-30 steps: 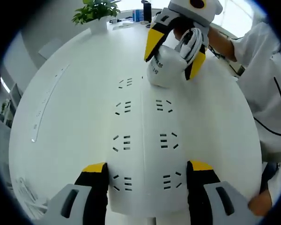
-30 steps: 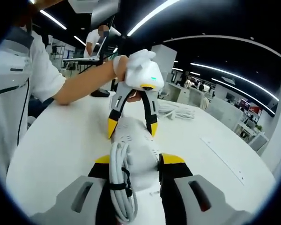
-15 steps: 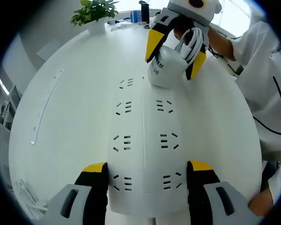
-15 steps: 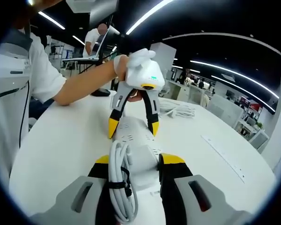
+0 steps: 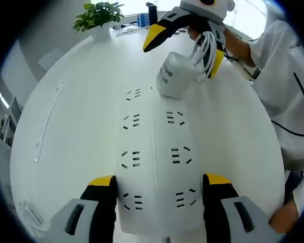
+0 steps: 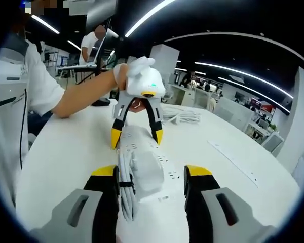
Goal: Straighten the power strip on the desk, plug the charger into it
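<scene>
Charger seated, grip released.
Right gripper [image 6: 151,174] has just spread wide off the charger [image 6: 146,172]; left gripper [image 5: 158,183] straddles the power strip [image 5: 154,167], contact unclear.

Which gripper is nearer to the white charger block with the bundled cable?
Right. The right gripper has its open jaws on either side of the white charger block; the left gripper straddles the white power strip's far end.

Charger [image 5: 176,77] label print too small
</scene>
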Demonstrator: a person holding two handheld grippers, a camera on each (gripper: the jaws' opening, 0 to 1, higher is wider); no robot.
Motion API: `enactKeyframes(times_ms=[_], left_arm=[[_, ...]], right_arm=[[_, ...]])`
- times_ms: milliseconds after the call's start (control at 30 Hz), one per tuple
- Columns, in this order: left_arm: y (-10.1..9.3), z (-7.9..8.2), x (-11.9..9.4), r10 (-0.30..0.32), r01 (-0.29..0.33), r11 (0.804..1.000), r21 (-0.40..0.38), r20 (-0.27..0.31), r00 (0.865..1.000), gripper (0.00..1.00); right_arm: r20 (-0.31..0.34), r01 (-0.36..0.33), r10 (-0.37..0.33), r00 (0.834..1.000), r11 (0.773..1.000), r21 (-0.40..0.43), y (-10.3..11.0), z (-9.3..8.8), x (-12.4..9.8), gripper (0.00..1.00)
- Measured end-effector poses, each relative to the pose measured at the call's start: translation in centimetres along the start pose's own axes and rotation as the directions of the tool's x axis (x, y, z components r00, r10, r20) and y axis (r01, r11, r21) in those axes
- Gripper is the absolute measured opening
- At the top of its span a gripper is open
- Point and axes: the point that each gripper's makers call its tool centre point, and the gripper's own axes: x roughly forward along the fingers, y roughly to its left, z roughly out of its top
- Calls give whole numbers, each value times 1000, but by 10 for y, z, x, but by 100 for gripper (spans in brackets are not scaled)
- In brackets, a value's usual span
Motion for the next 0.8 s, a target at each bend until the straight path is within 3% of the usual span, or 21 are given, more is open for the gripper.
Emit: enactKeyframes(times_ms=[100, 233, 300, 467, 633, 667, 800], left_arm=[[-5, 11, -9, 5, -5, 1000, 4, 66, 998, 73], [-5, 20, -20, 60, -60, 998, 5, 111, 992, 81], [-5, 20, -20, 99, -97, 995, -16, 123, 988, 86], [-16, 10, -16, 127, -122, 991, -51, 119, 985, 96], [-31, 8, -14, 155, -142, 985, -101, 133, 979, 96], [-34, 9, -14, 164, -150, 983, -105, 141, 976, 96], [-39, 21, -15, 249, -217, 963, -158, 219, 943, 96]], right_arm=[[6, 4, -4, 1000, 1000, 28, 4, 0, -4, 53], [20, 5, -6, 1000, 998, 58, 10, -2, -7, 60], [15, 5, -6, 1000, 997, 74, 11, -4, -10, 62], [-3, 28, -28, 1000, 993, 114, 8, -9, -16, 73], [1, 33, -33, 999, 990, 134, 8, -13, -20, 76], [-12, 37, -35, 999, 988, 151, 8, -16, -20, 79], [-35, 49, -43, 998, 979, 200, 4, -24, -22, 87]])
